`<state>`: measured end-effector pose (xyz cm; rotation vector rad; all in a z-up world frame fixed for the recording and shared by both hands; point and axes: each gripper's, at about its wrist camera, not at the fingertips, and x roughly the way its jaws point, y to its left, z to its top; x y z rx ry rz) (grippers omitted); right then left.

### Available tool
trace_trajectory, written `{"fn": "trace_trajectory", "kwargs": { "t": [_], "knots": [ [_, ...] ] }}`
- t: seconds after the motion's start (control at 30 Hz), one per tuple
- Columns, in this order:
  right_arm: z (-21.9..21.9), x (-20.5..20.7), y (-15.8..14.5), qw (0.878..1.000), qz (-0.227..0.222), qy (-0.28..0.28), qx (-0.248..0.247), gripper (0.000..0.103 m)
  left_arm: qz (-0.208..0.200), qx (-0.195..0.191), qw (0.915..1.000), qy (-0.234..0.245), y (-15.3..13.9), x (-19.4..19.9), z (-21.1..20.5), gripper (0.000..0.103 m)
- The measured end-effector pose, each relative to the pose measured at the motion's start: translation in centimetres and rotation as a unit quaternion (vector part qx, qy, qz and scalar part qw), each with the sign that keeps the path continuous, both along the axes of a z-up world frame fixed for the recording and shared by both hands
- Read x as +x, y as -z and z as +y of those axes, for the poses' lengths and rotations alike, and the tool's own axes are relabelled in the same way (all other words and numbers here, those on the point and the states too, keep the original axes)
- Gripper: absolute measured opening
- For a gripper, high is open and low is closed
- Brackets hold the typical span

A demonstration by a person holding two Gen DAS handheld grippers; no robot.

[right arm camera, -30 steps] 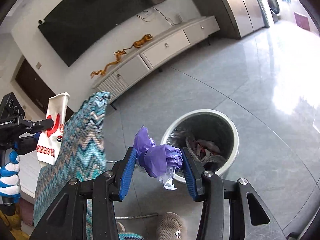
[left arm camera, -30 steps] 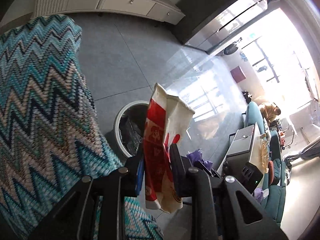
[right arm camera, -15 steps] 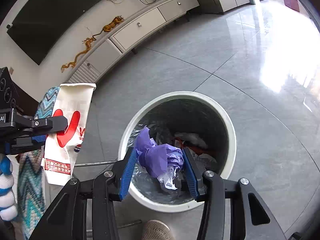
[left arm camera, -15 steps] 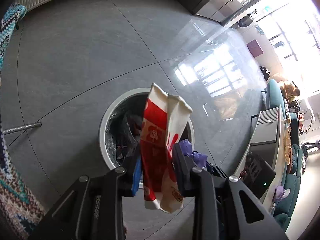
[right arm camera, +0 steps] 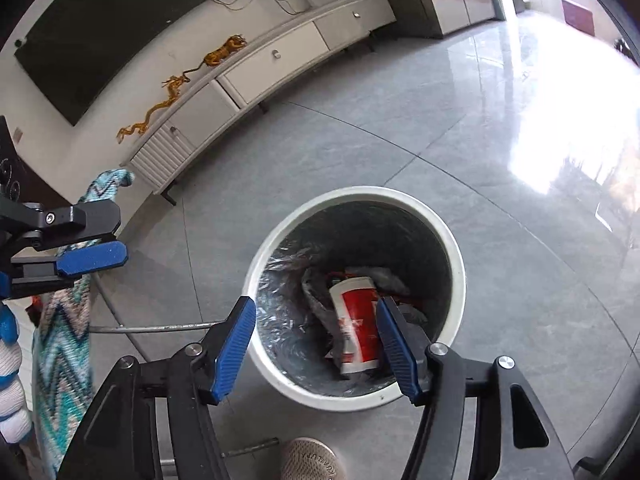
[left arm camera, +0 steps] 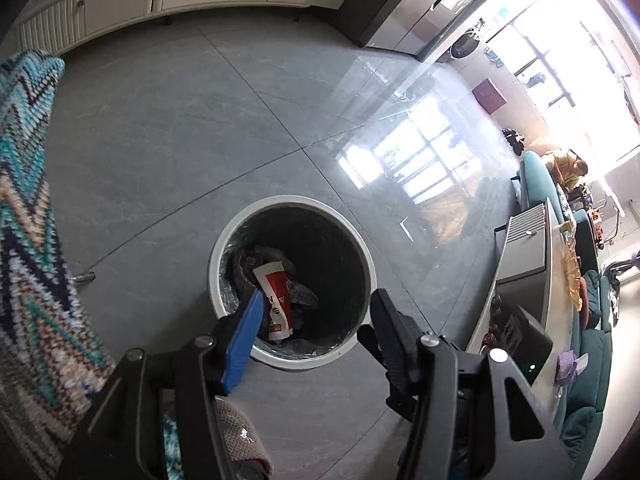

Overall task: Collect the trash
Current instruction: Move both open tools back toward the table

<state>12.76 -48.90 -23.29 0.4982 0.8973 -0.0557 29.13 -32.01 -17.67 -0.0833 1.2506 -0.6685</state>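
We hold the left gripper (left arm camera: 316,312) and right gripper (right arm camera: 316,328), jaws opening and empty, above the round white lined bin (right arm camera: 456,248), where the red-and-white paper bag (right arm camera: 356,320), light, crushable, best pinched by an edge, lies.

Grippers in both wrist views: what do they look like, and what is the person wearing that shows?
Both grippers are black angular frames with silver screw heads. The right gripper has two ribbed blue pads. The left gripper shows one blue pad and one finger that looks black. A white-and-blue knit glove shows at the right view's left edge, and a beige mesh shoe at the bottom.
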Motion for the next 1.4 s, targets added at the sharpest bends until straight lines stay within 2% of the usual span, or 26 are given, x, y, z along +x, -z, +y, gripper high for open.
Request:
{"fn": "trace_trajectory", "kwargs": {
  "t": [0.13, 0.33, 0.53, 0.63, 0.77, 0.9, 1.07, 1.27, 1.4],
  "knots": [
    [2.6, -0.7, -3.3, 0.999, -0.024, -0.027, -0.022, 0.06, -0.046, 0.0, 0.9989, -0.003, -3.3, -2.4, 3.0, 0.054],
    [6.0, -2.8, -8.8, 0.995, -0.076, -0.055, -0.037, 0.06, -0.118, -0.002, 0.9929, -0.016, -8.4, -6.5, 8.7, 0.054],
    [8.7, -4.9, -13.6, 0.989, -0.125, -0.074, -0.043, 0.06, -0.194, 0.003, 0.9797, -0.052, -12.9, -10.5, 15.3, 0.054],
    [10.6, -5.7, -15.6, 0.985, -0.143, -0.089, -0.049, 0.06, -0.216, 0.007, 0.9732, -0.079, -14.6, -11.9, 18.7, 0.054],
    [13.2, -6.5, -17.1, 0.98, -0.157, -0.11, -0.056, 0.06, -0.252, 0.023, 0.9596, -0.123, -16.2, -14.2, 23.4, 0.054],
    [16.5, -6.9, -18.2, 0.975, -0.165, -0.135, -0.065, 0.06, -0.266, 0.033, 0.9497, -0.162, -17.1, -15.9, 28.1, 0.054],
    [20.2, -7.1, -18.7, 0.969, -0.169, -0.166, -0.068, 0.06, -0.302, 0.071, 0.927, -0.21, -17.9, -18.8, 33.2, 0.054],
    [25.3, -7.4, -19.3, 0.96, -0.171, -0.21, -0.073, 0.06, -0.335, 0.091, 0.9039, -0.25, -19.0, -22.3, 37.6, 0.054],
    [28.2, -7.9, -19.9, 0.952, -0.17, -0.24, -0.084, 0.06, -0.348, 0.097, 0.8926, -0.27, -19.2, -24.3, 39.6, 0.054]
  ]
}}
